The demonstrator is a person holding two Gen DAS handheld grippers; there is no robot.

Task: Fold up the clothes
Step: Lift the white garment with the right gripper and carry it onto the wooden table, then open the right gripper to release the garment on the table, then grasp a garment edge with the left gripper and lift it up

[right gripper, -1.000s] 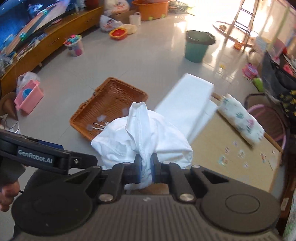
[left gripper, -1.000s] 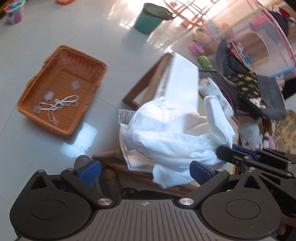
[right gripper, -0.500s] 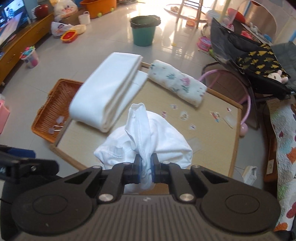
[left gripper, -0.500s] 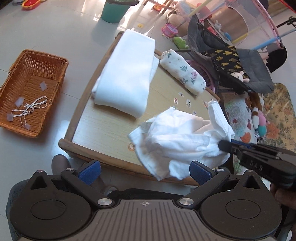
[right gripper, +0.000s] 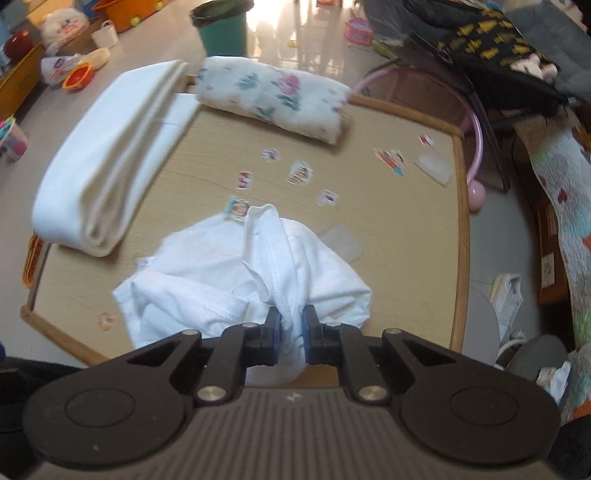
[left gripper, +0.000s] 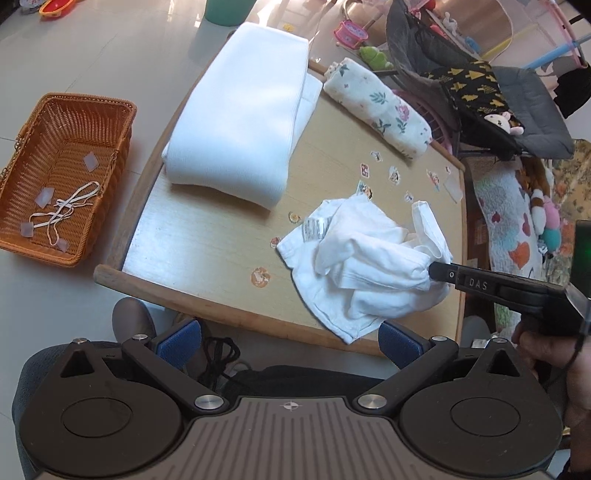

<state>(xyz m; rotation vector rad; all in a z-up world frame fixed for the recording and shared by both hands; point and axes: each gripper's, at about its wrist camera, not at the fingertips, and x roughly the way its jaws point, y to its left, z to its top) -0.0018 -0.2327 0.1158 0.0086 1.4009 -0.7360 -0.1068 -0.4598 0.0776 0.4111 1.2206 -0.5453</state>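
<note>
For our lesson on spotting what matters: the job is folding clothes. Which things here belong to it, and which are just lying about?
Belongs to the job:
- crumpled white garment
- right gripper, jaws shut on it
- left gripper, jaws open
- wooden table

Just lying about:
- wicker basket
- green bin
- stickers

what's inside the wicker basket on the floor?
In the wicker basket: a tangle of white string and a few small pale tags on its bottom. Nothing else shows; the near wall hides the closest strip of floor.
</note>
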